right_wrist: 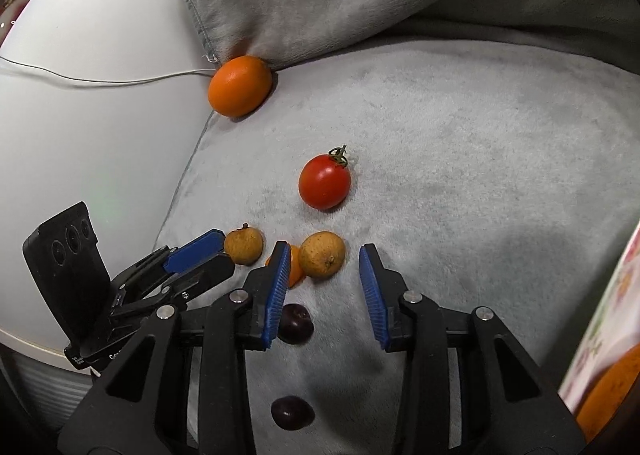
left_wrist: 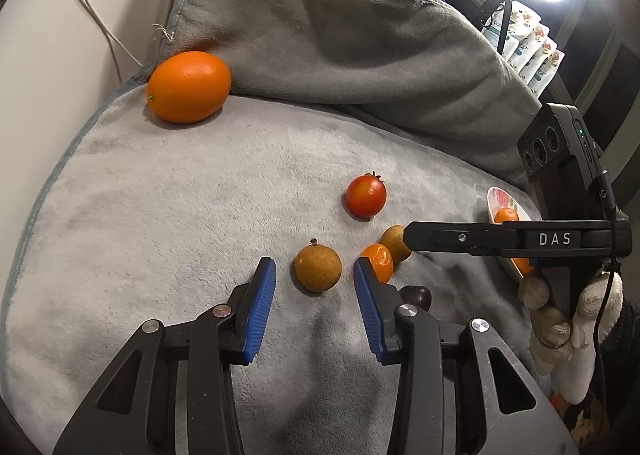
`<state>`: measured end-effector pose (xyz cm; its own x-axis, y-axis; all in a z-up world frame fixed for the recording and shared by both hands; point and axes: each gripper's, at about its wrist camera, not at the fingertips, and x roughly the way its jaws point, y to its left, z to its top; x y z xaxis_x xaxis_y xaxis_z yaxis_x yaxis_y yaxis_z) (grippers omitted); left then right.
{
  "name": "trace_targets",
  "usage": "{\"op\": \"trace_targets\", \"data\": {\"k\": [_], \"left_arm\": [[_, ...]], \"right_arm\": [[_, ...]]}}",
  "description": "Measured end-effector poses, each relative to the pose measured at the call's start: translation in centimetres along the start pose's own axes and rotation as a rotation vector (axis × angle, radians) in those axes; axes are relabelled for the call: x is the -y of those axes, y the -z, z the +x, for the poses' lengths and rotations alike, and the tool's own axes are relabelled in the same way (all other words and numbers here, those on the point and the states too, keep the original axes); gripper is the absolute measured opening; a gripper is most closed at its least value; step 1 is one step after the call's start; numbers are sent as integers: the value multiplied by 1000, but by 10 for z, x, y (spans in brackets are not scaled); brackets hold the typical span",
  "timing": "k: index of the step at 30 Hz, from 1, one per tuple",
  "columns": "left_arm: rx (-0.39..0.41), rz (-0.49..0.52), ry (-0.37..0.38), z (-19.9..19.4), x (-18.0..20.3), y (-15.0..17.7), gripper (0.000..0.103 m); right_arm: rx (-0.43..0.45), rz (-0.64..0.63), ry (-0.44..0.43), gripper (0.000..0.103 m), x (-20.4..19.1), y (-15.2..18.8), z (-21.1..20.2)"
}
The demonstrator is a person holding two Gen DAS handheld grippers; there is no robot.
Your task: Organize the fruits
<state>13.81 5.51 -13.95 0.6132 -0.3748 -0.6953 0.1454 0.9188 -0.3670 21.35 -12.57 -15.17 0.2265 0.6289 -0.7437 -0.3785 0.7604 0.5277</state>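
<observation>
Two grippers worked over the grey blanket [left_wrist: 160, 215]. The left gripper [left_wrist: 315, 275] stood spread around a brown longan [left_wrist: 318, 270], not gripping it. The right gripper [right_wrist: 324, 267] was spread too, a second longan [right_wrist: 322, 259] between its tips, a tomato [right_wrist: 324, 181] beyond.

Both grippers are low with blue-padded jaws spread wide, gripping nothing. The left gripper [left_wrist: 315, 275] points forward; the right gripper [right_wrist: 323, 273] reaches alongside it.

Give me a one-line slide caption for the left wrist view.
Open left tool brackets a brown longan on the grey blanket, tomato beyond.
</observation>
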Motion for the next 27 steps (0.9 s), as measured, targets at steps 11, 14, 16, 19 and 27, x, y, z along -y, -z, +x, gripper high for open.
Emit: {"op": "trace_targets", "data": {"k": [11,14,16,19,27], "left_arm": [[-26,-5,6,9,-1,-2,31],[-33,1,-1,12,1,-3,27],[-33,6,1,12,2,-3,24],[-31,7,-1,13,2,-4,24],[-7,-8,-2,7,0,-3,24]], "right_arm": [[-14,12,-10,29,1,-3,10],[-16,1,0,28,-1,-3,11],[-14,3,0,28,-2,-4,12],[-12,7,-4,28,-1,-4,12],[19,-2,-8,27,-1,-1,-3]]}}
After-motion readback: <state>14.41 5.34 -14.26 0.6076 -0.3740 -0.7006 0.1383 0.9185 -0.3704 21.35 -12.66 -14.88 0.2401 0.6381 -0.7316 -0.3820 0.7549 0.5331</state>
